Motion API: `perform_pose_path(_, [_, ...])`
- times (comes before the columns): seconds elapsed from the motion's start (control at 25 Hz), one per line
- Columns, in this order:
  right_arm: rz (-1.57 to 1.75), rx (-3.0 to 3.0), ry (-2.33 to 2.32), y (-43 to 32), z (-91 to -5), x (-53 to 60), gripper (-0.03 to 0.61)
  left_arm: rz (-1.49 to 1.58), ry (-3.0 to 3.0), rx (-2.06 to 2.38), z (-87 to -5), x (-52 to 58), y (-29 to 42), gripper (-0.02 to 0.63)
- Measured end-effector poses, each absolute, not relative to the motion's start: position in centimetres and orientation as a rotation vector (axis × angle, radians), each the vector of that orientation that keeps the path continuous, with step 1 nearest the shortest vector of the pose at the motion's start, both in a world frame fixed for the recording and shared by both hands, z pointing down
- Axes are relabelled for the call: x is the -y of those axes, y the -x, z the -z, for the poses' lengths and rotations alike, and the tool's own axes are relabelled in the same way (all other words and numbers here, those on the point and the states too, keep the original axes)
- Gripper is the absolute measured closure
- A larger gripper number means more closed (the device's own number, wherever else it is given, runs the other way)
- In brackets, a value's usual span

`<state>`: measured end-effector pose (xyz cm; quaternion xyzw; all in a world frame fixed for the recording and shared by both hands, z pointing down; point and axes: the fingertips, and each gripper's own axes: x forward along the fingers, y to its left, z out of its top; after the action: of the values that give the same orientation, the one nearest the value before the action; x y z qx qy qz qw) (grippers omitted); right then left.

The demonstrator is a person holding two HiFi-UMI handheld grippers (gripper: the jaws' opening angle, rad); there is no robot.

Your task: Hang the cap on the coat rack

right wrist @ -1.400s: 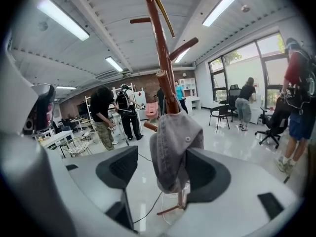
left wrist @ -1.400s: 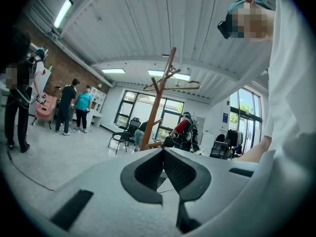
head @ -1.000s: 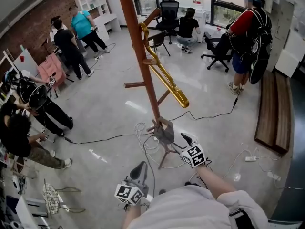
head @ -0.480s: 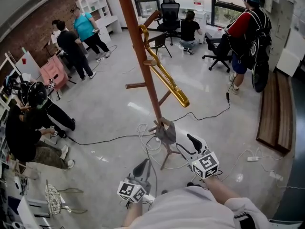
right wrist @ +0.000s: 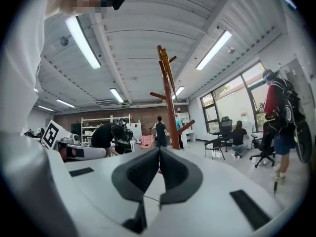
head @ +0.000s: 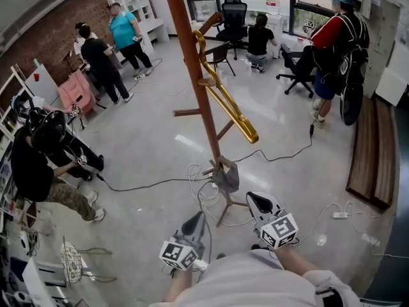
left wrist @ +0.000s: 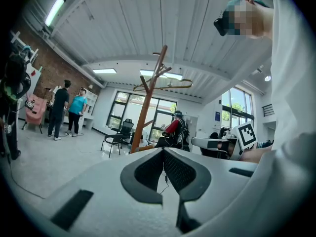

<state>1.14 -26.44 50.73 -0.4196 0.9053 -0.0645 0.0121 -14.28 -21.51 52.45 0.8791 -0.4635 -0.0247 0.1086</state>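
Polished grey floor [head: 147, 139] of an open workshop surrounds the work area. A person in a red top with a black backpack [head: 335, 43] stands well apart from it.

1. Task item. I locate the grey fabric cap [head: 225, 176] hanging on a short lower peg of the tall brown wooden coat rack [head: 199, 88], close against the pole. A gold metal clothes hanger [head: 231, 110] hangs higher on the same rack.

2. Change observed. One second ago the right gripper was at the cap with its jaws spread wide. I now see the right gripper [head: 259, 203] drawn back toward the body and clear of the cap. Its jaws are closing. In the right gripper view the pads [right wrist: 143, 174] already meet, with nothing between them. The cap has stayed on its peg with no support.

3. Left gripper [head: 193, 225]. It is held low beside the body, as before. Its jaws are pressed together and empty.

4. Meaning for the task. I judge the release complete and the cap hung, so the task looks essentially done. The one risk I note is that the cap hangs limp on a short peg and could slide off if the rack is bumped.
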Motion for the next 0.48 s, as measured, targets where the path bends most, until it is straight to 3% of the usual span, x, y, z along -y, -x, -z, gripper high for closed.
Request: perform_pose_path(0.48, [0.180,-2.904,1.289,-0.1,-52.0,26.3,0.566,0.066,-2.591,1.367,-52.6,21.9,14.3,0.604])
